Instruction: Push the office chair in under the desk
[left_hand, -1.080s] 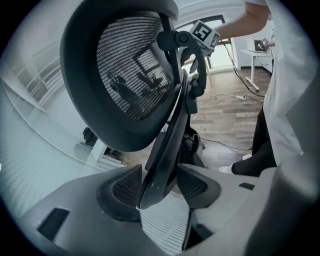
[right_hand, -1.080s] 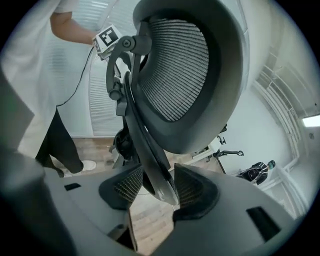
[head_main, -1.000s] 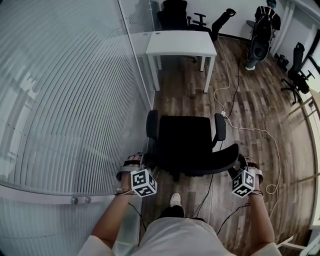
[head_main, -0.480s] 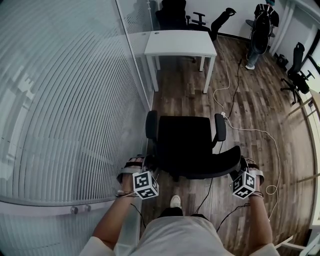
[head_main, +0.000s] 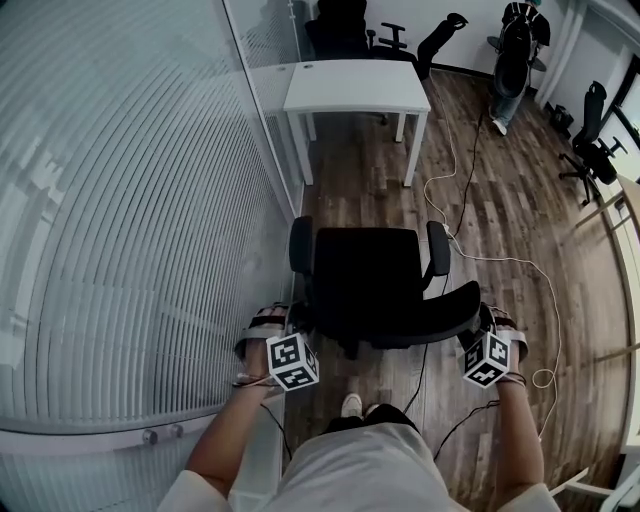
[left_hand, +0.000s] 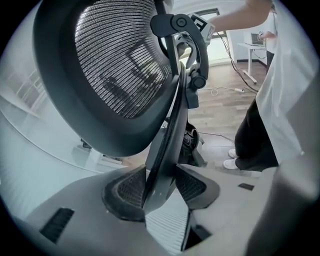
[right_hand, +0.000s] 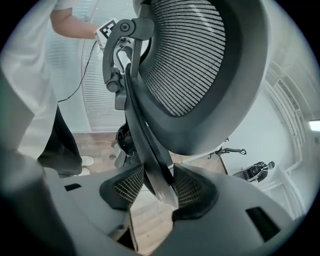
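A black office chair (head_main: 367, 283) stands on the wood floor, its seat facing the white desk (head_main: 357, 87) farther ahead, with a stretch of floor between them. My left gripper (head_main: 291, 328) is shut on the left edge of the chair's mesh backrest (left_hand: 120, 65), whose frame edge (left_hand: 162, 160) sits between the pads. My right gripper (head_main: 480, 330) is shut on the backrest's right edge; the rim (right_hand: 152, 167) runs between its pads (right_hand: 131, 186).
A frosted glass wall (head_main: 130, 220) runs along the left, close to the chair. A white cable (head_main: 500, 262) and a black cable (head_main: 470, 170) trail over the floor on the right. More black chairs (head_main: 345, 25) stand behind the desk. My shoe (head_main: 350, 404) is just behind the chair base.
The chair with both grippers on its backrest has rolled slightly forward toward the desk. My hold on the backrest is unchanged.
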